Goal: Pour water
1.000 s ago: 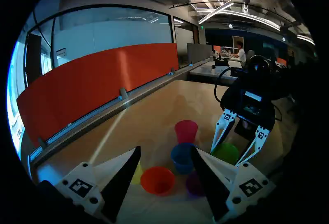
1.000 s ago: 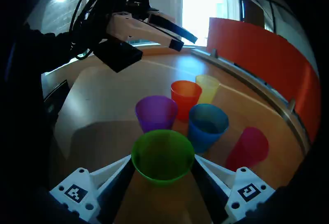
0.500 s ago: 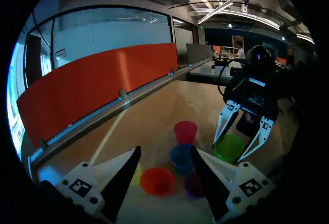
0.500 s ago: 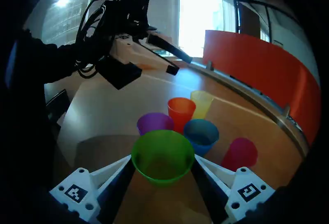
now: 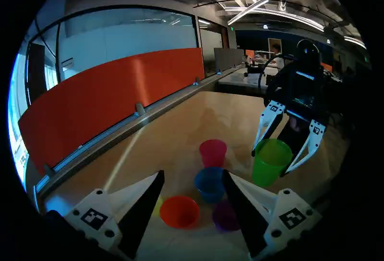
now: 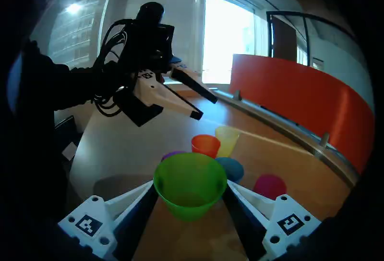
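The green cup (image 6: 190, 191) has lifted clear above purple cup (image 6: 171, 155) and blue cup (image 6: 232, 168).

Open-plan office: long wooden table (image 5: 192, 117), orange divider panel (image 5: 110, 93), glass partition walls (image 5: 129, 35), linear ceiling lights (image 5: 247, 11).

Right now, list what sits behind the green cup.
Behind the green cup, the orange cup, yellow cup and pink cup show. It covers most of the purple cup and part of the blue cup.
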`<action>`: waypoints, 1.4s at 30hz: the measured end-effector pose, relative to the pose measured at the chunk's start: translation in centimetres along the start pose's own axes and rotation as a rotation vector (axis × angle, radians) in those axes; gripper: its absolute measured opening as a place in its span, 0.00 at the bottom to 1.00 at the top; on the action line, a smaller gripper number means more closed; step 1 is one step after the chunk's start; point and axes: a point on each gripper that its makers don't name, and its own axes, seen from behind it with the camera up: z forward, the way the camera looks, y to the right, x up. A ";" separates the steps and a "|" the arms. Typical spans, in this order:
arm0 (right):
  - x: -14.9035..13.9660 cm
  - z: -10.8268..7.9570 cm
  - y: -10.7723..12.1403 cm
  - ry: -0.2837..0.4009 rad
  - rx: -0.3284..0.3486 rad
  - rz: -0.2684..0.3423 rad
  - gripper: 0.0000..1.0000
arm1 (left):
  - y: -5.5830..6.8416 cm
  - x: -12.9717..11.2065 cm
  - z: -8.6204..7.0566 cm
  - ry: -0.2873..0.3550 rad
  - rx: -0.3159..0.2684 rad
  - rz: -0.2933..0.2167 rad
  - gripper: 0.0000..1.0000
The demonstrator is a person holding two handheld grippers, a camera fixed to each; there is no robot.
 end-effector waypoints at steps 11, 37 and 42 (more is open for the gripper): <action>2.5 -1.5 0.5 0.097 -0.043 0.003 0.91 | 0.5 0.0 0.5 -0.007 -0.015 -0.001 0.88; 6.1 -4.1 1.5 0.243 -0.104 0.004 0.91 | 1.3 0.0 1.9 -0.030 -0.038 0.011 0.88; 6.6 -4.2 1.7 0.257 -0.115 0.016 0.91 | 1.4 0.1 2.2 -0.034 -0.040 0.017 0.88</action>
